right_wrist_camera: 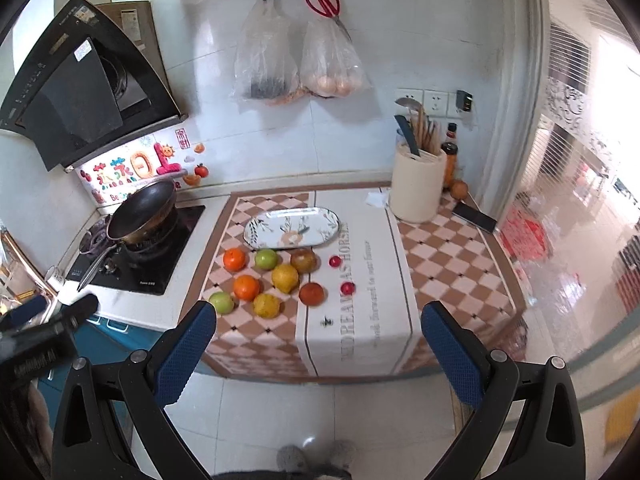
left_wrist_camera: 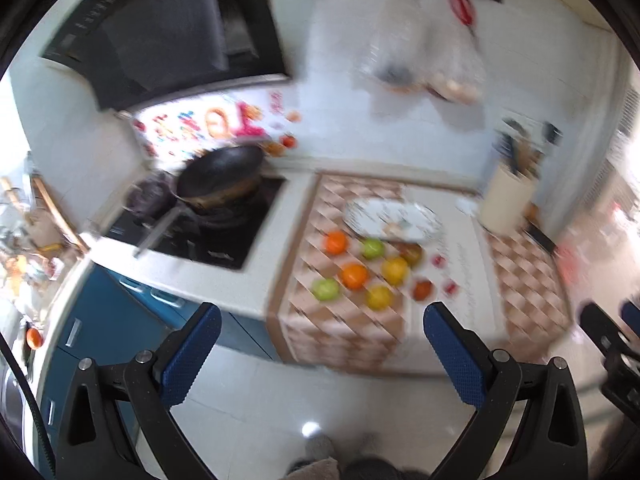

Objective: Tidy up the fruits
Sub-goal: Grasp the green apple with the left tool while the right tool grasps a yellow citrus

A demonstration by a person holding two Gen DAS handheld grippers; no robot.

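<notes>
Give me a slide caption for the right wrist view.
Open right gripper faces loose fruits beside an empty oval plate.

The counter [right_wrist_camera: 248, 196] carries a checkered cloth [right_wrist_camera: 448, 264]. On the cloth lies an oval plate [right_wrist_camera: 256, 226]. Just in front of the plate sit the fruits [right_wrist_camera: 285, 278]; right of it stands a cream utensil holder [right_wrist_camera: 416, 188]; left of it, off the cloth, is the stove [right_wrist_camera: 132, 264].

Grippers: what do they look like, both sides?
Same build on both: left gripper and right gripper have black plastic linkage arms with silver pivot screws and blue dimpled pads. A black cable runs past the left one.
</notes>
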